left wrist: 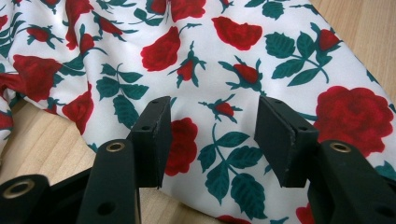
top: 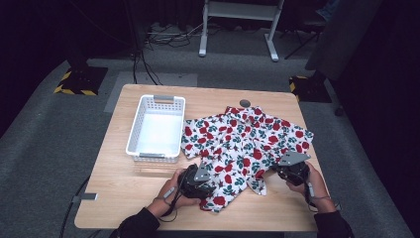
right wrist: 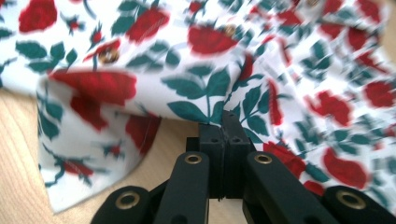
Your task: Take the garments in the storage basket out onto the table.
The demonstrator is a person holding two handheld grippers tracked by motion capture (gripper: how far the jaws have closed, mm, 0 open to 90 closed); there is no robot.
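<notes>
A white shirt printed with red roses and green leaves [top: 242,144] lies spread on the wooden table [top: 124,198]. My left gripper [top: 207,187] rests at the shirt's near left hem. In the left gripper view its jaws [left wrist: 212,135] stand open, with the flat cloth [left wrist: 210,56] lying under and between them. My right gripper [top: 277,171] is at the shirt's near right edge. In the right gripper view its jaws [right wrist: 223,122] are pressed together on a fold of the cloth [right wrist: 205,88], and the fabric rises from the tips.
A white slotted basket [top: 132,136] stands left of the shirt, with nothing inside. A small grey round disc [top: 244,103] sits near the table's far edge. Bare wood lies along the front left. Beyond the table are grey carpet, cables and a stand's legs.
</notes>
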